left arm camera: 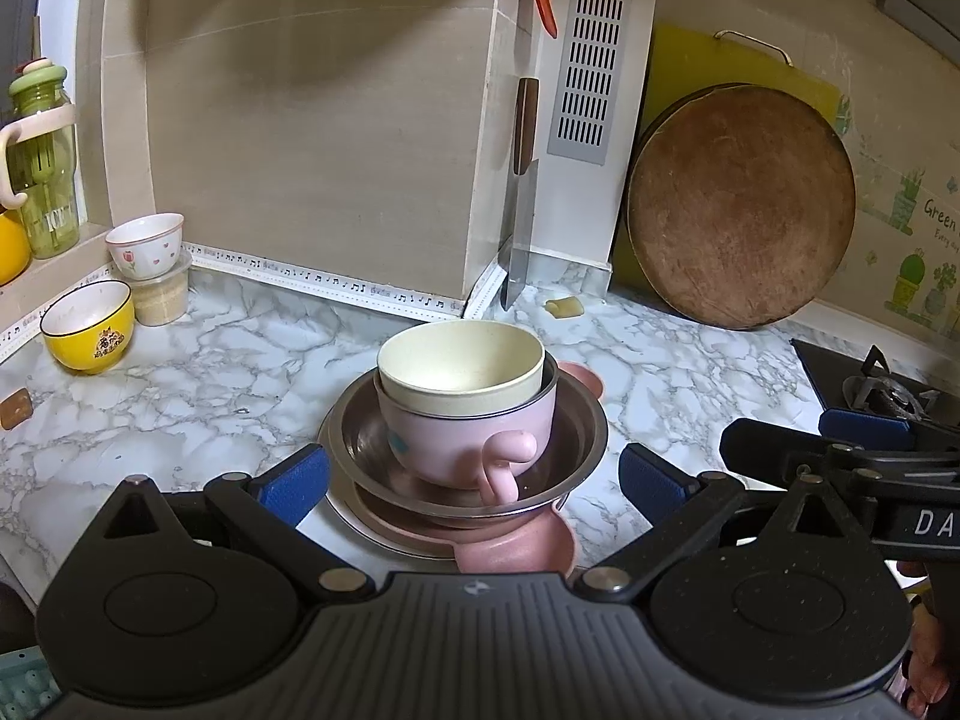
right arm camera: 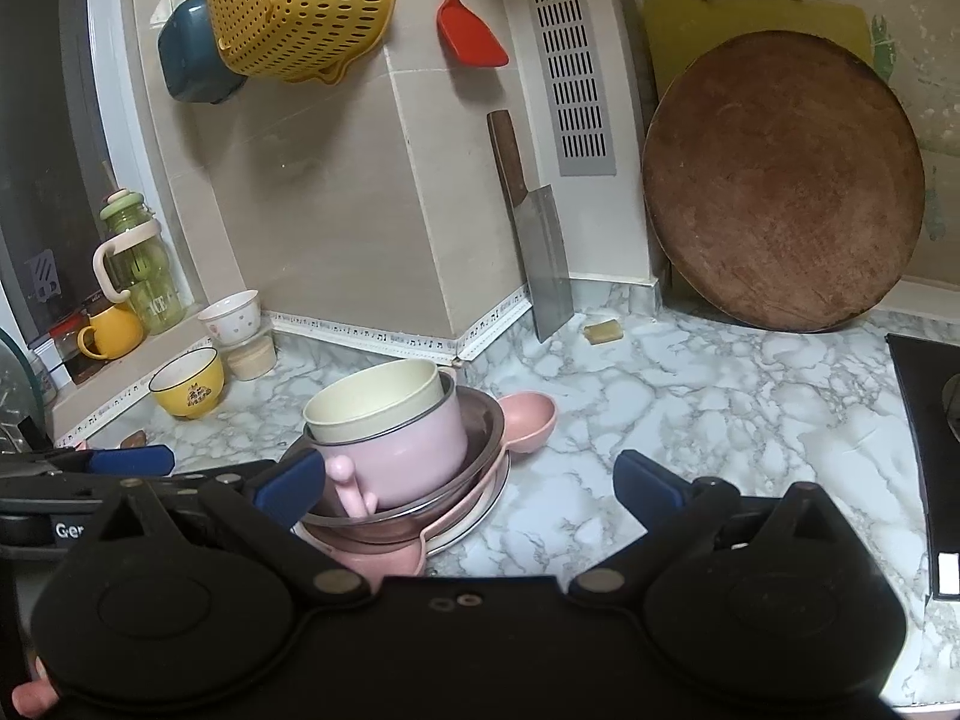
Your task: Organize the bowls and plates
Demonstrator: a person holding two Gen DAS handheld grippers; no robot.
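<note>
Both your grippers, left gripper and right gripper, gape wide, empty; cream bowl sits tilted toward 2 o'clock in pink mug, so a nudge tips it out.

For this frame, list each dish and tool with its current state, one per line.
Cream bowl: upright, nested in the pink cup.
Pink cup: upright inside the steel bowl.
Steel bowl: stacked on the pink plate.
Pink plate: bottom of the stack, on the counter.
Yellow bowl: upright, apart, empty.
Left tool: open, holding nothing.
Right tool: open, holding nothing.
</note>
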